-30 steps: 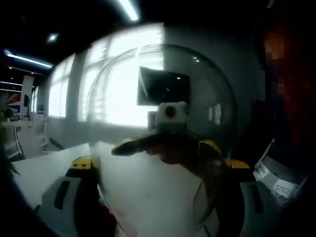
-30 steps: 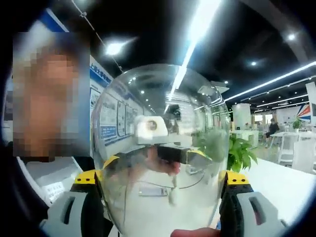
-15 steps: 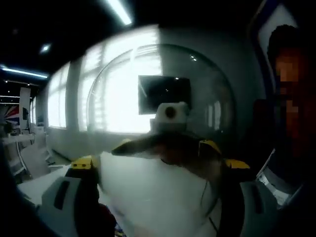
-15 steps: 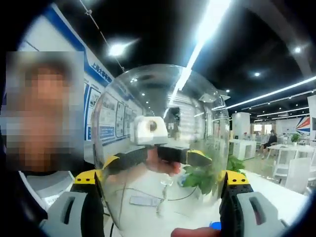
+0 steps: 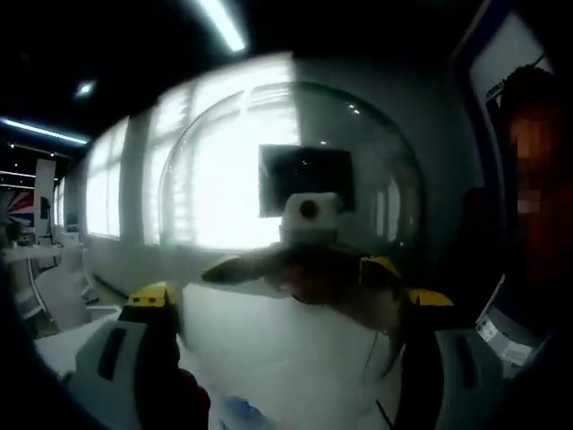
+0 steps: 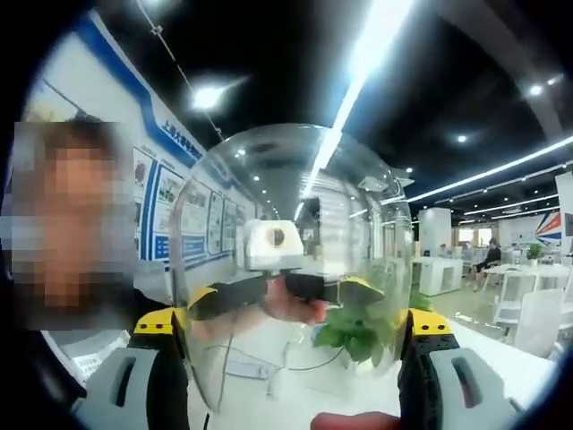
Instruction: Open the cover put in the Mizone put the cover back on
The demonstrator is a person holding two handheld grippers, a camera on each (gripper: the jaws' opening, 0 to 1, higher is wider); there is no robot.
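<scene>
Left gripper view has your clear dome cover held up between both tongs, well above the white desk, with its rim pinched between the jaws of the left tongs at about 7 and 5 o'clock. Through the dome you see the right tongs coming in from the far side. In the right gripper view the cover sits the same way, the right tongs clamped against its sides, the left tongs visible through the plastic, and a green plant at 5 o'clock behind it. So the cover looks to be lifted off. Something blue shows at 6 o'clock; I cannot tell whether it is the Mizone. Putting the bottle in and re-covering appear still to do.
</scene>
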